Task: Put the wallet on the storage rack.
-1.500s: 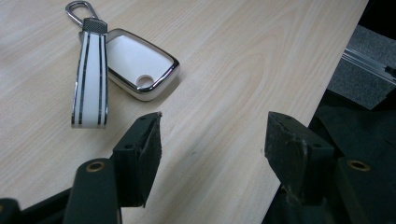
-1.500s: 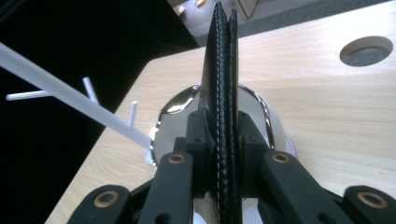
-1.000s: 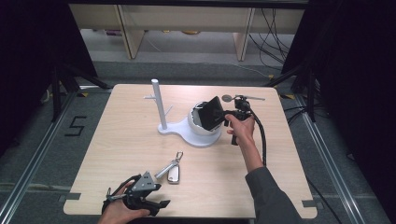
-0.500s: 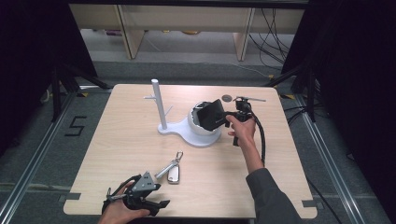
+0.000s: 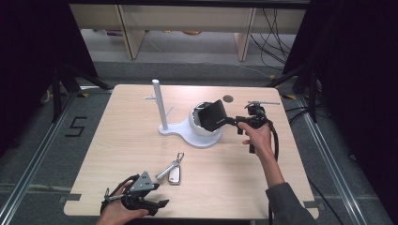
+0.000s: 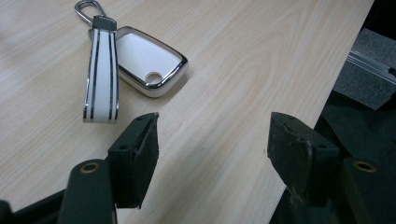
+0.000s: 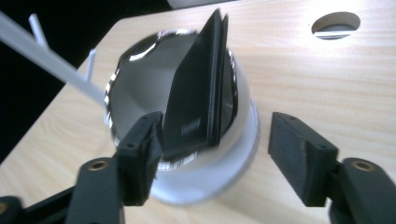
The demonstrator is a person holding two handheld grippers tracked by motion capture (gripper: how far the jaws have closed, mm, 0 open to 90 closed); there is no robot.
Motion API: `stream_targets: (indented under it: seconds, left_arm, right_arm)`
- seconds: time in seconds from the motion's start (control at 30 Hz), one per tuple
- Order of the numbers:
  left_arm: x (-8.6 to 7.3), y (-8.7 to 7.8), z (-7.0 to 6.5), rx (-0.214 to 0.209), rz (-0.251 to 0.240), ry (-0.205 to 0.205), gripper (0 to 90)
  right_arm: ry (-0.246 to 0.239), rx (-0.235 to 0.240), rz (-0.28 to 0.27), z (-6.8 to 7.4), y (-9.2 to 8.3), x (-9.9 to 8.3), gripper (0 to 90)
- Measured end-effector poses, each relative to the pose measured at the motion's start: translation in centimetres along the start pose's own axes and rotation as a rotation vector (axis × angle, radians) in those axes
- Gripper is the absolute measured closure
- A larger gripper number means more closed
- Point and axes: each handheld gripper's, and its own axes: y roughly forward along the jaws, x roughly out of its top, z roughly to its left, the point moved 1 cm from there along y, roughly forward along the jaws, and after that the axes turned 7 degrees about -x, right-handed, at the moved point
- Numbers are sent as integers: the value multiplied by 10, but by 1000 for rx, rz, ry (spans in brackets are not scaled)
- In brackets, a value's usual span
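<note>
A black wallet [image 5: 213, 115] stands on edge, tilted, in the white bowl [image 5: 196, 126] of a white stand. My right gripper [image 5: 231, 123] sits just right of it. Its jaws have just been opening, and in the right gripper view the wallet [image 7: 198, 93] lies between them near the left pad, with the right pad well apart from it. My left gripper [image 5: 157, 197] rests open at the table's front edge. A white key fob [image 6: 144, 60] with a striped strap [image 6: 100, 70] lies just ahead of my left gripper [image 6: 212, 140], with nothing between the jaws.
The stand's white post [image 5: 158, 105] with small pegs rises left of the bowl. A round cable hole [image 5: 228, 99] sits in the table behind the bowl. The key fob [image 5: 174, 175] lies on bare wood between the stand and the front edge.
The right gripper's jaws have opened off the wallet and the hand has drawn slightly back to the right. The wallet stays in the bowl. The left hand has not moved.
</note>
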Motion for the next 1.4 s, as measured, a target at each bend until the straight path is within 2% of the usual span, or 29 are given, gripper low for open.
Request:
stream_targets:
  seconds: [0.03, 0.07, 0.13, 0.2, 0.23, 0.27, 0.37, 0.4, 0.43, 0.5, 0.53, 0.6, 0.67, 0.7, 0.73, 0.87, 0.9, 0.97, 1.0, 1.03, 1.07, 1.1, 1.2, 1.3, 1.4]
  left_arm:
    - [0, 0, 0, 0, 0, 0, 334]
    - [0, 1, 0, 2, -12, -11, 332]
    - [0, 0, 1, 14, 1, -2, 331]
    - [-1, 0, 2, 15, -2, -17, 329]
    - [0, -1, 3, 14, 7, 2, 329]
    - [0, -1, 3, 12, -2, -6, 329]
    - [0, 0, 4, 11, -5, -13, 328]
    - [1, 0, 4, 16, -11, -14, 328]
    - [1, -1, 5, 10, -3, -2, 328]
    - [2, -1, 5, 15, -17, -14, 326]
    - [2, -2, 7, 16, -11, -4, 320]
    - [2, -2, 11, 24, -10, -9, 296]
    - [2, -2, 13, 24, -27, -37, 295]
    - [2, -3, 15, 28, -21, -33, 291]
    - [2, -4, 17, 34, -16, -28, 288]
    - [5, -6, 22, 39, -41, -47, 282]
    - [7, -9, 25, 42, -38, -54, 268]
    - [9, -10, 27, 43, -49, -57, 263]
    - [10, -10, 29, 53, -69, -70, 259]
    - [12, -11, 32, 60, -69, -72, 253]
    - [13, -11, 34, 58, -82, -78, 248]
    - [14, -12, 36, 66, -80, -79, 246]
    - [20, -13, 44, 85, -93, -107, 230]
    - [23, -13, 47, 91, -92, -106, 230]
    - [30, -9, 52, 100, -67, -99, 230]
  right_arm:
    - [0, 0, 0, 0, 0, 0, 339]
    - [-57, -13, 30, 3, -9, -9, 319]
    - [-70, -8, 24, 5, -11, -13, 319]
    - [-95, 7, 27, 11, -22, -27, 308]
    - [-95, 7, 27, 11, -22, -27, 308]
    - [-109, 12, 16, 12, -26, -35, 305]
    - [-115, 18, 13, 14, -28, -42, 302]
    - [-120, 17, 29, 15, -29, -44, 300]
    - [-112, 32, 21, 16, -30, -46, 301]
    - [-122, 42, 27, 17, -31, -50, 300]
    - [-100, 35, 40, 21, -32, -53, 301]
    - [-145, 27, 47, 19, -30, -59, 301]
    - [-149, 24, 51, 19, -29, -62, 300]
    - [-162, 8, 68, 20, -30, -66, 287]
    - [-165, 4, 62, 20, -31, -68, 291]
    - [-174, 4, 78, 19, -33, -75, 291]
    - [-189, -18, 90, 19, -36, -81, 291]
    - [-190, -16, 85, 20, -37, -86, 291]
    - [-191, -12, 90, 20, -39, -90, 291]
    - [-198, -5, 113, 19, -41, -94, 291]
    - [-192, -11, 110, 19, -43, -99, 291]
    - [-187, -8, 124, 18, -45, -103, 291]
    - [-206, -15, 119, 19, -48, -115, 294]
    - [-217, -23, 129, 20, -49, -120, 294]
    - [-223, -15, 138, 21, -50, -127, 295]
